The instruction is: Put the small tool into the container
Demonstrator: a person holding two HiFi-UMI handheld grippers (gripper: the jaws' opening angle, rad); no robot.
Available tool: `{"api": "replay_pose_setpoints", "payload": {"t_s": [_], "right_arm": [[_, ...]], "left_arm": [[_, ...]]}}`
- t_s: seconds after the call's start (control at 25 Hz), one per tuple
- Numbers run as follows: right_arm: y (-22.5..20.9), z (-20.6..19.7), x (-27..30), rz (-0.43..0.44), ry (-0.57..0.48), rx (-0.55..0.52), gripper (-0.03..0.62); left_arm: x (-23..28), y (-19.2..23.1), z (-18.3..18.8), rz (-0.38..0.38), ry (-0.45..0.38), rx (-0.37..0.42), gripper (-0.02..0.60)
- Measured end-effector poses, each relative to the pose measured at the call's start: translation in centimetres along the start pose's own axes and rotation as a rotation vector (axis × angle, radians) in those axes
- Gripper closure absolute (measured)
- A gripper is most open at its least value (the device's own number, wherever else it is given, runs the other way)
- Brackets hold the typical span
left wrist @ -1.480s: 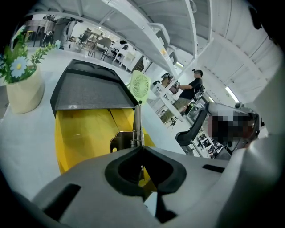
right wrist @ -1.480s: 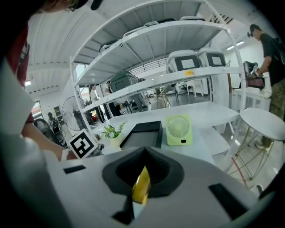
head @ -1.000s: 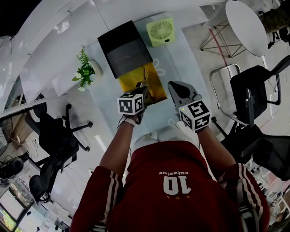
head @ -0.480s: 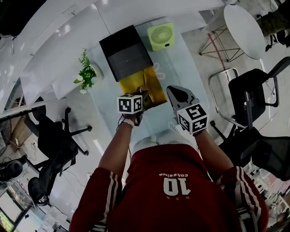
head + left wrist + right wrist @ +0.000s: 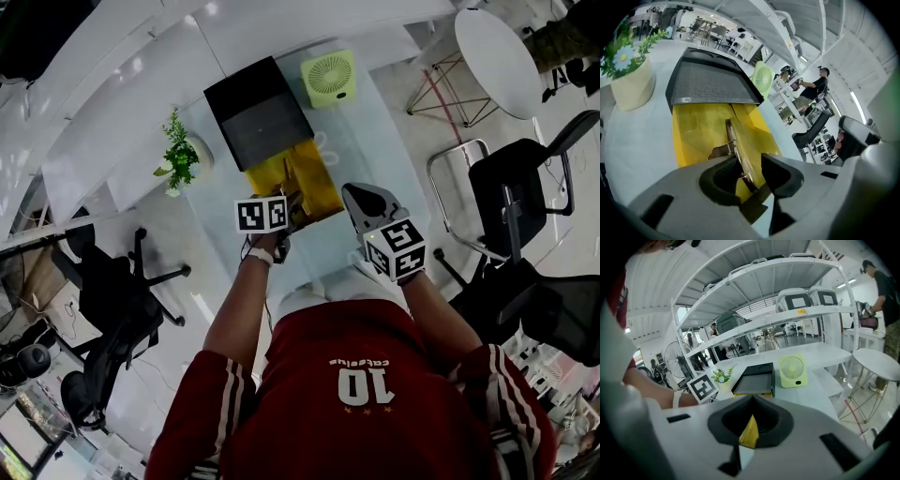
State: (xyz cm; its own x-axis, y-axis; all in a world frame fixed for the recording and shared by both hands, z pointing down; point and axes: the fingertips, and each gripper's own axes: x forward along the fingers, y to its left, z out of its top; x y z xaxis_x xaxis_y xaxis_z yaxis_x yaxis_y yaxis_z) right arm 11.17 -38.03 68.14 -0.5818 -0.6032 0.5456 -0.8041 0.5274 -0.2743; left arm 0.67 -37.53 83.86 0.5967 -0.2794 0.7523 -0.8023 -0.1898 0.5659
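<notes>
Bright overhead light, glare on the table (image 5: 373, 131); fisheye edges warp, foreground seemingly soft.

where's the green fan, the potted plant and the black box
green fan (image 5: 329, 75), head view, middle of its grille
potted plant (image 5: 175, 148), head view, its leaves
black box (image 5: 259, 112), head view, its top face

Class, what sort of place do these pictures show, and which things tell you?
Probably an office or lab workroom: black swivel office chairs, tall white metal shelving, and a small green desk fan.
</notes>
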Motion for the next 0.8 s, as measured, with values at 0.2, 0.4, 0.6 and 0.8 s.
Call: {"api": "replay_pose_setpoints", "payload": {"t_s": [0.2,0.4,0.6,0.8], "right_arm": [[0.4,0.2,0.1,0.001,0.005,-0.004,0.588],[1.0,0.2,0.3,0.013,0.004,-0.009,0.589],[1.7,0.6,0.6,0.028,0.006,-0.022,0.589],[2.3,0.9,0.6,0.027,0.0,-0.023,0.589]], "left_arm": [[-1.0,0.5,-0.6,0.006,0.03,-0.036,0.434],[-2.3,1.7,-2.2,0.042,0.063,-0.06,0.434],[-3.2,2.4,-2.8,0.054,0.051,-0.074,0.434],[-4.0,3.0,-3.1,0.057,0.038,-0.082,0.434]]}}
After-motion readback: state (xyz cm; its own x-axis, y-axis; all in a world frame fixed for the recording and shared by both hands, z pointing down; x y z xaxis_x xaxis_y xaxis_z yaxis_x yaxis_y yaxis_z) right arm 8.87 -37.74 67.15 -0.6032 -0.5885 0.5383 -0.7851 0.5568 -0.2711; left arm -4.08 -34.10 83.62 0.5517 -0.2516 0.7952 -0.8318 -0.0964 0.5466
